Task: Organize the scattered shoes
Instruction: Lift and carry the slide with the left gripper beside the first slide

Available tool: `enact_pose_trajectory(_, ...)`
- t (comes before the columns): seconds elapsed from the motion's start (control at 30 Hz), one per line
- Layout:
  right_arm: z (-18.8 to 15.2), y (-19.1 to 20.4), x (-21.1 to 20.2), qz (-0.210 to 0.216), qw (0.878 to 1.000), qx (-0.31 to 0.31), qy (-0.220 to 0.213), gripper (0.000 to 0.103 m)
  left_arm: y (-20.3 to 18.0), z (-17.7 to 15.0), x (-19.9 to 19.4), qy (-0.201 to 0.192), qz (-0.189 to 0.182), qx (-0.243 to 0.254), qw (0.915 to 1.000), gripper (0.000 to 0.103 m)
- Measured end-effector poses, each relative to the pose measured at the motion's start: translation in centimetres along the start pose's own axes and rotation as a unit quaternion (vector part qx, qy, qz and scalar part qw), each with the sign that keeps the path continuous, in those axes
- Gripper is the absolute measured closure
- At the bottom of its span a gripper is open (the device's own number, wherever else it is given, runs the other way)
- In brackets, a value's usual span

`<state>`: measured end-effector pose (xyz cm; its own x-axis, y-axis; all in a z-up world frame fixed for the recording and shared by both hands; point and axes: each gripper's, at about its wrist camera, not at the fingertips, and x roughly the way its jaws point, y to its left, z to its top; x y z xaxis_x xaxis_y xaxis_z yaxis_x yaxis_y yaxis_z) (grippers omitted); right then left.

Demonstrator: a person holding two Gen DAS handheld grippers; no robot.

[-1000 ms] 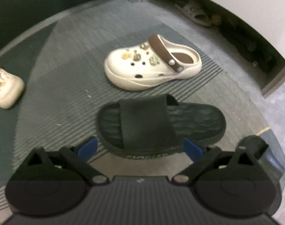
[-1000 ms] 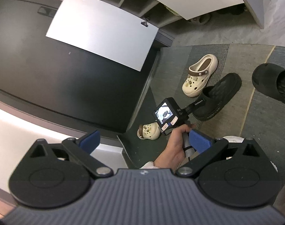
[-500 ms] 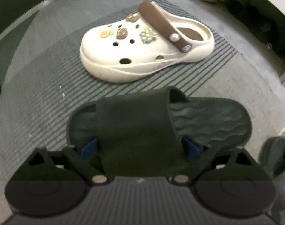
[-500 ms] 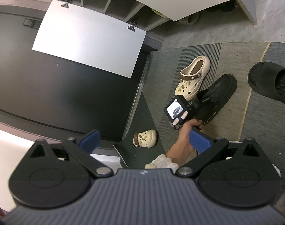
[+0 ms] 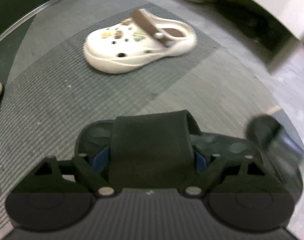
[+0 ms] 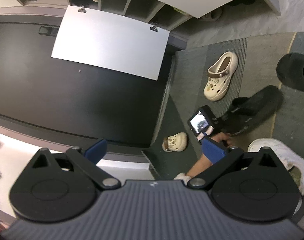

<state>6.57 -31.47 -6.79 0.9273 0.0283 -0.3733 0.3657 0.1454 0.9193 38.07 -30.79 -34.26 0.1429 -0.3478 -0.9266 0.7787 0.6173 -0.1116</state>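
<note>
Slide (image 5: 152, 146) in L claw (image 5: 150, 160) (strap).

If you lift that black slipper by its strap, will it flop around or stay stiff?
The black slide looks like thick moulded foam, so it will probably keep its shape and feel light. The left gripper closes on the wide strap only, so the long heel end may droop or swing. The strap looks soft and may squash a little between the blue pads.

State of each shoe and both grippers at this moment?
black slide: strap between left gripper's fingers.
left gripper: shut on the slide's strap.
right gripper: open, empty, held high.
cream clog: upright on mat, untouched.
second cream clog: apart, near the door.
second black slide: on the mat, untouched.
</note>
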Motion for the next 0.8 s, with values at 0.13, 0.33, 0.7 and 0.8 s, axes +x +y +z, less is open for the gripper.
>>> enact_pose_trajectory(0.13,0.1,-0.1,-0.3,0.002,1.000,0.006,-0.003,0.000,-2.6,-1.8,-1.4,-0.010,-0.024,0.042,0.9988,0.017)
enact_pose_trajectory(0.33,0.3,-0.2,-0.7,0.005,1.000,0.015,-0.007,0.000,-5.8,-3.0,-0.5,-0.013,-0.029,0.097,0.9948,0.017)
enact_pose_trajectory(0.7,0.6,-0.4,-1.4,0.011,0.999,0.031,-0.015,0.000,-4.2,-4.1,-2.4,0.000,-0.022,0.058,0.9981,0.012)
enact_pose_trajectory(0.8,0.7,-0.5,-1.6,0.013,0.999,0.035,-0.017,0.000,-3.2,-4.4,-5.8,-0.012,-0.022,0.034,0.9991,0.011)
